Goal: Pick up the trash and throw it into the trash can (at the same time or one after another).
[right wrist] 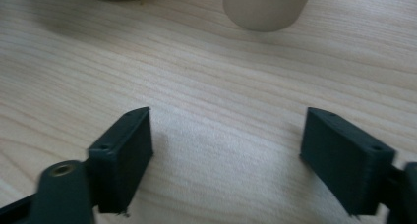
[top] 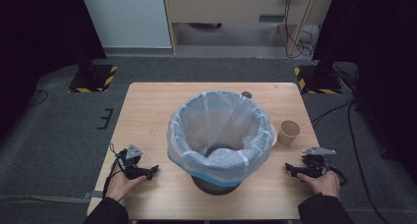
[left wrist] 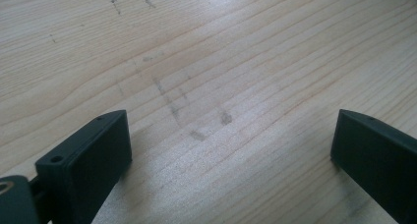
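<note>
While both hands rest at the near edge of the table [top: 147, 106], the left gripper [top: 153, 170] lies at the person's left with jaws spread wide over bare, pencil-scuffed wood and nothing between them; the right gripper [top: 290, 169] lies at the near right, jaws equally wide and empty, aimed inward across the boards.

Just beyond the right gripper stands the cup [top: 288, 132], upright, mouth open, a little apart from the bin [top: 219, 135] and near the table's right edge; in the right gripper view its base sits straight ahead of the jaws, with a white rounded thing beside it that I cannot make out. That cup looks like the thing to fetch, and the right gripper is nearest to it.

To do it well, I'd bring the open jaws up level until they straddle the cup's wall low down, then close gently; paper crushes, and a high pinch would tip it. Lift clear of the bag [top: 255, 145] folded over the bin's rim before carrying across.

Farther back, a small dark disc [top: 246, 94] lies at the far edge.
</note>
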